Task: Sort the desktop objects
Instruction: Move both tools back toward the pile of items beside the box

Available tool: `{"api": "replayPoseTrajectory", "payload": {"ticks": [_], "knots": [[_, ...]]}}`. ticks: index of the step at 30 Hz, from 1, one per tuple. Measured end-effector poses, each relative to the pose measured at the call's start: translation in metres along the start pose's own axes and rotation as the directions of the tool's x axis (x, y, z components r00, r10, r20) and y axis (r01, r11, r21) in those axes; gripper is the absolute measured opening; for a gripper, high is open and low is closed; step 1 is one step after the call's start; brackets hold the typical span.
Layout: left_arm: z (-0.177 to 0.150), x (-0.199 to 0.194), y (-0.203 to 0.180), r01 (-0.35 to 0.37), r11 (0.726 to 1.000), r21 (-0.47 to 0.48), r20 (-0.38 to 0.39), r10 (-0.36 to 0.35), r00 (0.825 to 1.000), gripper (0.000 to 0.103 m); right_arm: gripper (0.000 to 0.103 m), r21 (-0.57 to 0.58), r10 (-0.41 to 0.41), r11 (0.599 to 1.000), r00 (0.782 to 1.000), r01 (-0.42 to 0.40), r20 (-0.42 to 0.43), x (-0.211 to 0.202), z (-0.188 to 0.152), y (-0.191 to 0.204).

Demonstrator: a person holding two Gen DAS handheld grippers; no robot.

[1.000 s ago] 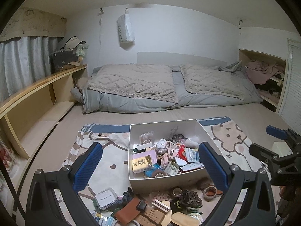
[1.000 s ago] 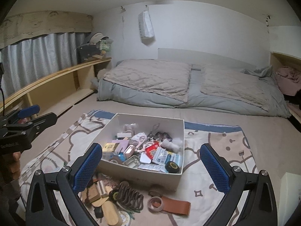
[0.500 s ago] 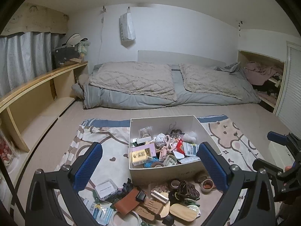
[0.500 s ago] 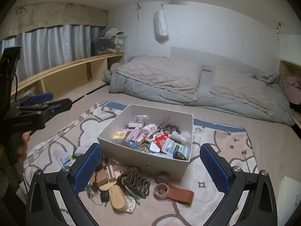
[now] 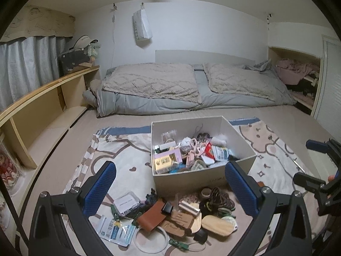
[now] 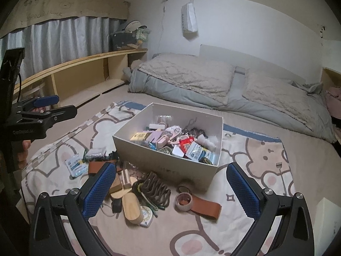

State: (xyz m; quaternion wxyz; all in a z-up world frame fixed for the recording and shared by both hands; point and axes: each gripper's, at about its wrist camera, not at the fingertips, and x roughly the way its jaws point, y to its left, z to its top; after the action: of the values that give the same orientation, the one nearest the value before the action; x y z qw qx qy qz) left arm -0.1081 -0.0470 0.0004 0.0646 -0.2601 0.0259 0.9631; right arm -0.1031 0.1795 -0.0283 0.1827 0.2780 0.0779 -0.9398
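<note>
Both tools (image 5: 170, 188) (image 6: 168, 188) have pulled back from the box (image 5: 191, 177)

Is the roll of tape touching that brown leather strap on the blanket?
Touching. The right wrist view shows the tape roll lying on one end of the brown leather strap, overlapping it with no blanket visible between them.
</note>
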Motion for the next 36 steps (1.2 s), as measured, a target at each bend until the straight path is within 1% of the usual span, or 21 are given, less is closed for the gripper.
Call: {"api": "replayPoseTrajectory", "payload": {"ticks": [9,15,21,25,28,32,36], "knots": [[-0.023,0.010,0.003,-0.002,0.999,0.045,-0.057,0.004,0.998,0.103,0.103,-0.015,0.000,1.000,1.000,-0.001,-0.021,0.010,-0.017,0.000],[-0.033,0.013,0.004,0.004,0.999,0.054,-0.079,0.001,0.997,0.103,0.103,-0.055,0.008,0.998,0.999,-0.010,-0.036,0.017,-0.025,0.005],[-0.041,0.017,0.005,0.018,0.998,0.061,-0.106,-0.012,0.994,0.103,0.103,-0.064,0.033,0.997,0.998,-0.036,-0.055,0.025,-0.030,0.011],[-0.045,0.020,0.008,0.024,0.998,0.061,-0.120,-0.017,0.993,0.103,0.103,-0.043,0.052,0.998,0.998,-0.054,-0.045,0.028,-0.034,0.012],[-0.048,0.023,0.012,0.029,0.998,0.056,-0.133,-0.021,0.991,0.103,0.103,-0.028,0.045,0.999,0.998,-0.046,-0.046,0.033,-0.037,0.012],[-0.052,0.025,0.016,0.028,0.998,0.057,-0.145,-0.020,0.989,0.103,0.103,0.000,0.057,0.998,0.995,-0.057,-0.078,0.042,-0.039,0.011],[-0.057,0.029,0.019,0.031,0.998,0.059,-0.159,-0.021,0.987,0.103,0.103,-0.017,0.049,0.999,0.993,-0.051,-0.109,0.049,-0.043,0.014]]}}
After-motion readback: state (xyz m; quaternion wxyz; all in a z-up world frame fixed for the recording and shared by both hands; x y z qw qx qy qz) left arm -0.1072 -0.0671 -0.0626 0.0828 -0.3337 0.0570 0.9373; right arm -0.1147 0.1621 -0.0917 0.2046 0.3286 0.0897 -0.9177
